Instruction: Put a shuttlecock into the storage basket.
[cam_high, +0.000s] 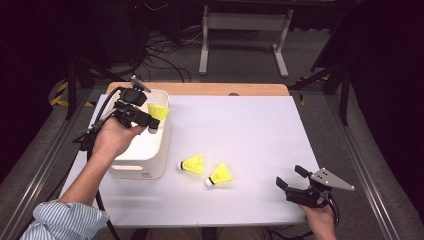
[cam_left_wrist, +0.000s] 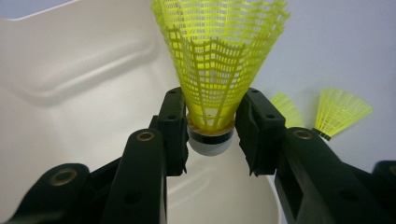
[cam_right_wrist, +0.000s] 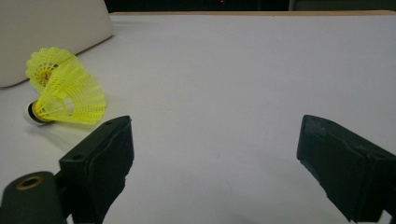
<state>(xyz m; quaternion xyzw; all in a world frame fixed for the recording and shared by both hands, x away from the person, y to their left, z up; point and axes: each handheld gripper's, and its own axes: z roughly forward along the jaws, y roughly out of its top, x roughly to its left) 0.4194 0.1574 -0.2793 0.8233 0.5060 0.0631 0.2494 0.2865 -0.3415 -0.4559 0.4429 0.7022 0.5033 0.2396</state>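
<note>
My left gripper (cam_high: 153, 121) hovers over the white bin (cam_high: 142, 165) and is shut on a yellow shuttlecock (cam_high: 158, 110). In the left gripper view both jaws clamp the base of the shuttlecock's (cam_left_wrist: 215, 60) mesh skirt just above its white cork, skirt pointing away, with the bin's (cam_left_wrist: 70, 70) hollow below. Two more yellow shuttlecocks (cam_high: 193, 164) (cam_high: 219, 175) lie on their sides on the white table, right of the bin. My right gripper (cam_high: 290, 177) rests near the front right of the table, open with nothing between its jaws, and its own view has the pair (cam_right_wrist: 70, 100) (cam_right_wrist: 43, 65) off to the left.
A white sheet (cam_high: 240, 130) covers the table, with a wooden edge (cam_high: 210, 89) at the back. Beyond the table are cables and a metal stand (cam_high: 245, 30) on the floor. The bin's corner (cam_right_wrist: 51, 37) lies at upper left in the right gripper view.
</note>
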